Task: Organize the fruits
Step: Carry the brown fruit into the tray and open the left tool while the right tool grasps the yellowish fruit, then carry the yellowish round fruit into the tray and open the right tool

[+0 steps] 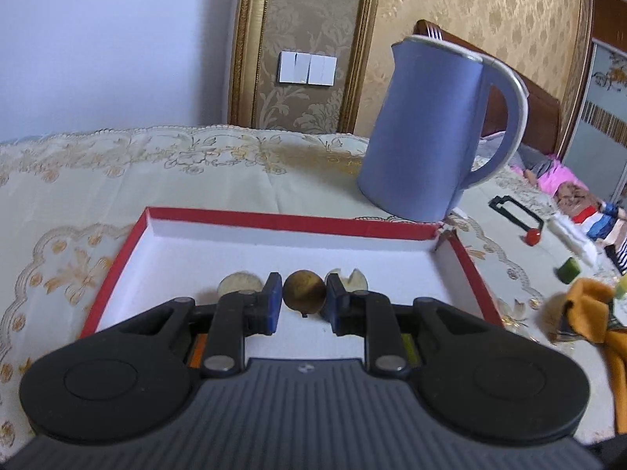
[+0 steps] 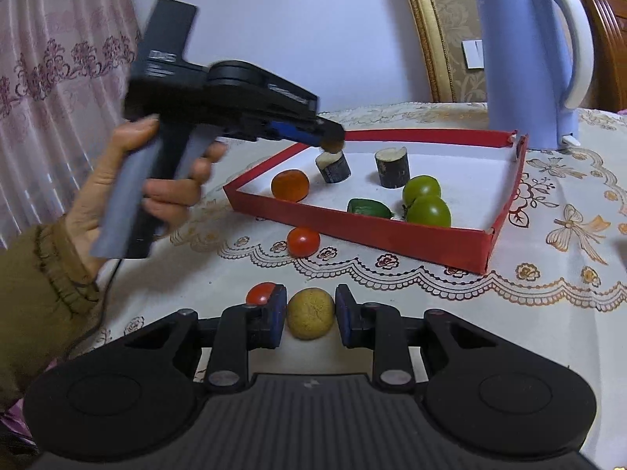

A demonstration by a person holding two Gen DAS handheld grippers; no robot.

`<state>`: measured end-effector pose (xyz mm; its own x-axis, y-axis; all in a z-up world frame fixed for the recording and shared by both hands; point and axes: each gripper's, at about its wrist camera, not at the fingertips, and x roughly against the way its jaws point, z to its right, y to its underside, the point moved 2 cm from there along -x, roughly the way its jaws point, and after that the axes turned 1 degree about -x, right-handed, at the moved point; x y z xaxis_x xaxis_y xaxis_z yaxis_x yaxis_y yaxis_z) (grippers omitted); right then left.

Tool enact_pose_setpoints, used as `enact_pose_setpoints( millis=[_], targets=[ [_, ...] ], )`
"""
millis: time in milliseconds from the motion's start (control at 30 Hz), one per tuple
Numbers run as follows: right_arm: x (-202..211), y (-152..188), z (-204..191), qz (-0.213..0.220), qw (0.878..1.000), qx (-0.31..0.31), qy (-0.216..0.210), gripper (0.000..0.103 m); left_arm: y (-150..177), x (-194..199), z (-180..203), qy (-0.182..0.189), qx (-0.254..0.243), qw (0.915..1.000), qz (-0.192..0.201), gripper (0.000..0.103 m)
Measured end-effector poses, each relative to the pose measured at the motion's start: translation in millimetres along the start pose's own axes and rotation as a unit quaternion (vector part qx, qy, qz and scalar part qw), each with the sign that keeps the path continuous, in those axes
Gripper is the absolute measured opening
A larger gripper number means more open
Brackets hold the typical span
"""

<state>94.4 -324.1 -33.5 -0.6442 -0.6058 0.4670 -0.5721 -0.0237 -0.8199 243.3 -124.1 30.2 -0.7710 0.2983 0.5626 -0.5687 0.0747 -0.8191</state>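
- Left gripper [image 1: 303, 300] clenched on a small brown round fruit [image 1: 304, 290], held above the white floor of the red tray [image 1: 292, 222]
- Right gripper [image 2: 309, 315] brackets a tan round fruit [image 2: 310, 313] on the surface [image 2: 548, 274]; whether its pads touch it, I cannot tell
- Tray holds an orange [image 2: 290, 184] and two green fruits [image 2: 427, 201]

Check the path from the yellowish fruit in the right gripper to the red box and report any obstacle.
The round yellowish fruit sits between the right gripper fingers, short of the red box. A red tomato lies on the tablecloth just before the box's near wall, slightly left of a straight line. Otherwise only that wall must be cleared.
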Motion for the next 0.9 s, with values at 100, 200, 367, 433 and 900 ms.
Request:
enact_pose_setpoints(
  millis=[100, 200, 367, 433, 900],
  targets=[
    [2.7, 0.6, 0.4, 0.006, 1.0, -0.005, -0.001, 0.026, -3.7, -13.0, 5.1, -0.011, -0.004, 0.9999, 0.002, 0.022],
    [5.4, 0.8, 1.4, 0.01, 1.0, -0.008, 0.001, 0.026, -4.9, -18.8, 5.4, -0.019, 0.001, 0.9998, 0.005, 0.022],
    [9.4, -3.3, 3.9, 0.022, 1.0, -0.014, 0.004, 0.026, -0.3, -1.6, 6.7, -0.036, -0.024, 0.9986, 0.031, 0.04],
    [10.1, -6.3, 4.9, 0.028, 0.999, -0.016, 0.007, 0.026, 4.6, 12.0, 8.5, -0.056, -0.047, 0.9965, 0.04, 0.049],
    [-6.5, -51.3, 11.0, 0.085, 0.993, -0.047, 0.063, 0.026, 78.4, 86.8, -45.7, -0.143, -0.012, 0.9892, 0.028, 0.09]
  ],
)
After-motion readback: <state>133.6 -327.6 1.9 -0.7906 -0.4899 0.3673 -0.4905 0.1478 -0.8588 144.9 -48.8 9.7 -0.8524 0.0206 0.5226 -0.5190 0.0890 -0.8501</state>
